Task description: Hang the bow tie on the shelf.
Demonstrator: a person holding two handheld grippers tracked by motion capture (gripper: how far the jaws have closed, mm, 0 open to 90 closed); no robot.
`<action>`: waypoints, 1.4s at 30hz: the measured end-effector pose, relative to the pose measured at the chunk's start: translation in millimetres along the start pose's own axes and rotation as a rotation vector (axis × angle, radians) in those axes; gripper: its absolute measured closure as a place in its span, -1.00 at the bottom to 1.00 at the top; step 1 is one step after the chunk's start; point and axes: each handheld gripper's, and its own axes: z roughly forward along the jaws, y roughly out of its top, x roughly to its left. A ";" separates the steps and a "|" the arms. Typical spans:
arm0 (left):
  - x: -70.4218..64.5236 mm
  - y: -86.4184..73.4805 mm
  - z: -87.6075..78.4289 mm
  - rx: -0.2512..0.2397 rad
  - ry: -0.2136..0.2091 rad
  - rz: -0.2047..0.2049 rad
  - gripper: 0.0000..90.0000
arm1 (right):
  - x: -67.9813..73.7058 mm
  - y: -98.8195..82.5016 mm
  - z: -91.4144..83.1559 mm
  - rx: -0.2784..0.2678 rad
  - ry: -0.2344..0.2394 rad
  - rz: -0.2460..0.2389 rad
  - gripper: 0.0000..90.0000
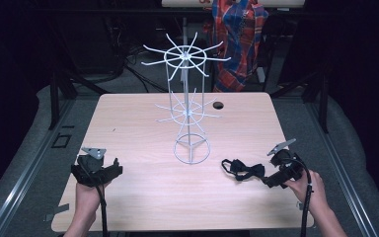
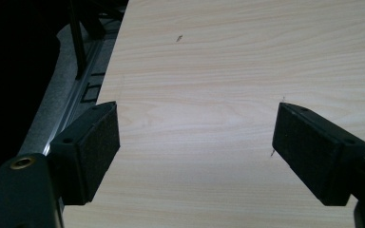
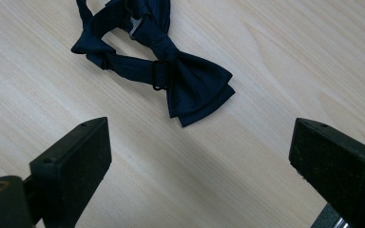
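Near the table's (image 1: 128, 197) front-right corner lies a dark navy bow tie (image 1: 243, 169), flat on the wood w/ its strap looped toward the table's middle. Right gripper (image 1: 270, 178) sits just beside it on the right-edge side, jaws spread wide, nothing btwn them; in the right gripper view the bow tie (image 3: 190, 85) lies just ahead of the pads, not touching. Left gripper (image 1: 109, 170) near front-left corner, jaws apart over bare wood. White wire rack (image 1: 190, 103) stands mid-table.
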 end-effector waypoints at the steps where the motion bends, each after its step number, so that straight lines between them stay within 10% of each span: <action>1: 0.0 0.0 0.0 0.001 0.000 0.000 -0.63 | 0.1 0.1 0.2 -0.001 0.000 0.000 -0.86; 42: -3.0 -0.3 1.1 0.017 -0.012 0.026 -0.64 | 7.6 28.6 19.4 0.009 0.016 -0.022 -1.00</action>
